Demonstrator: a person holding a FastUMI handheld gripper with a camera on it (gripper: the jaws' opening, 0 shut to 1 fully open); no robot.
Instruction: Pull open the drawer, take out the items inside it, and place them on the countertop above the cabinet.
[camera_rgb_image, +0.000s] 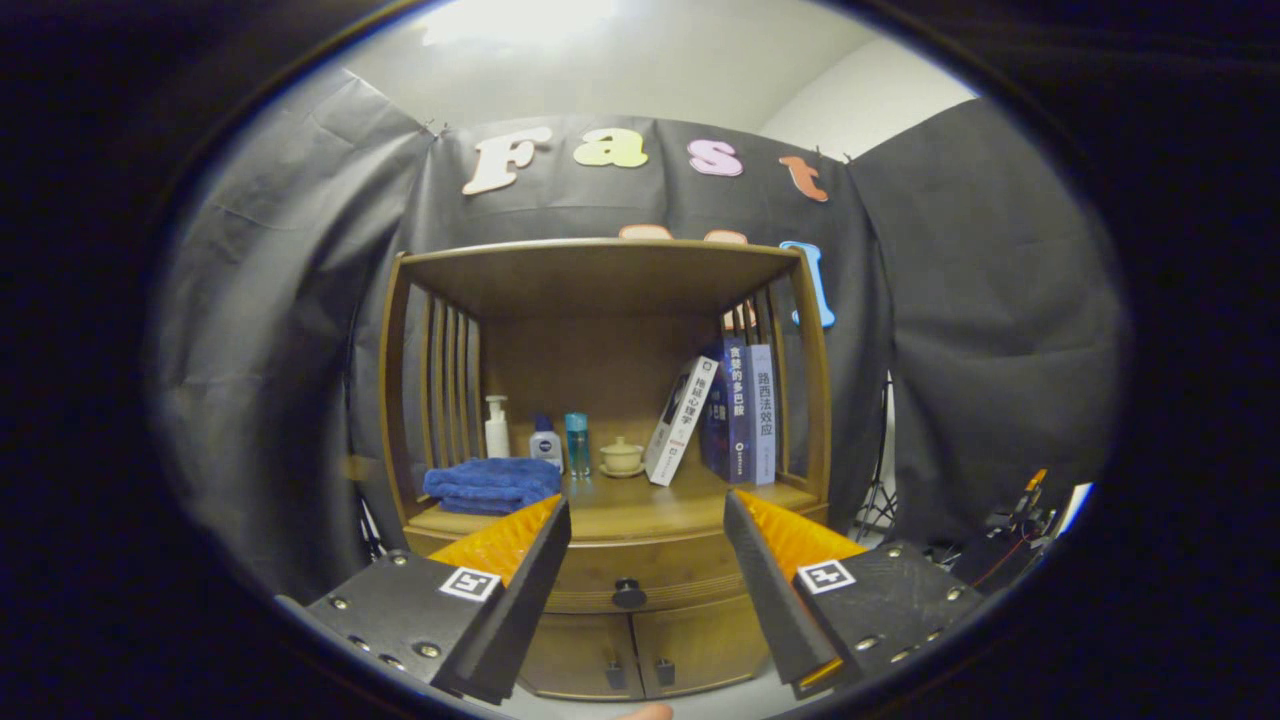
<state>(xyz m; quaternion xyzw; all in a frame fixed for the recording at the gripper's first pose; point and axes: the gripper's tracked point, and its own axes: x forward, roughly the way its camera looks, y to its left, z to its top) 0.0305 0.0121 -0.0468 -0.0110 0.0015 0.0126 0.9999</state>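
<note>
The hand-held gripper (648, 535) hangs with its fingers spread, holding nothing. Beyond them, the drawer (640, 572) sits closed beneath the worktop (640, 515). It looks stiff and wooden, probably sliding heavily; its small round knob (629, 594) is the only place to grip.

The gripper view rides on the gripper (648, 512) and looks forward along its spread fingers, level at the front of a wooden cabinet (600, 560). It stands near, facing the drawer knob (629, 593) and the open shelf above.
</note>
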